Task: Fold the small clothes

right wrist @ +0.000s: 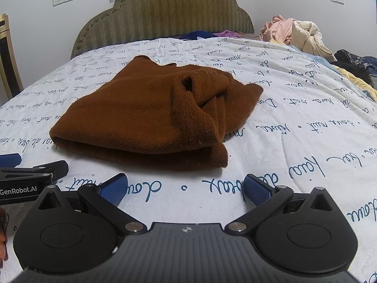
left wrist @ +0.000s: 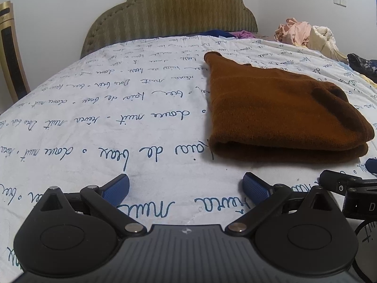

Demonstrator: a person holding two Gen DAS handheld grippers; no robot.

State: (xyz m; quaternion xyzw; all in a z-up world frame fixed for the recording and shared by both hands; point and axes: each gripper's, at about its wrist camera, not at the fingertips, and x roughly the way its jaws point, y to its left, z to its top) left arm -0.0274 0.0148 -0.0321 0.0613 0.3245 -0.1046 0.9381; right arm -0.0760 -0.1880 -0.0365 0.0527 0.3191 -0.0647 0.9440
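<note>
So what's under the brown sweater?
The brown sweater lies folded on the white bedspread with blue writing. The fold hides its lower layer and the patch of bedspread beneath, so anything tucked there can't be seen.

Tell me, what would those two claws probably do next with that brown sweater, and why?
Probably the right gripper moves forward to the brown sweater's near folded edge. Both it and the left gripper are open and hold nothing, short of the cloth on the bedspread, and a loose sleeve is bunched on top, so the fold looks unfinished.
</note>
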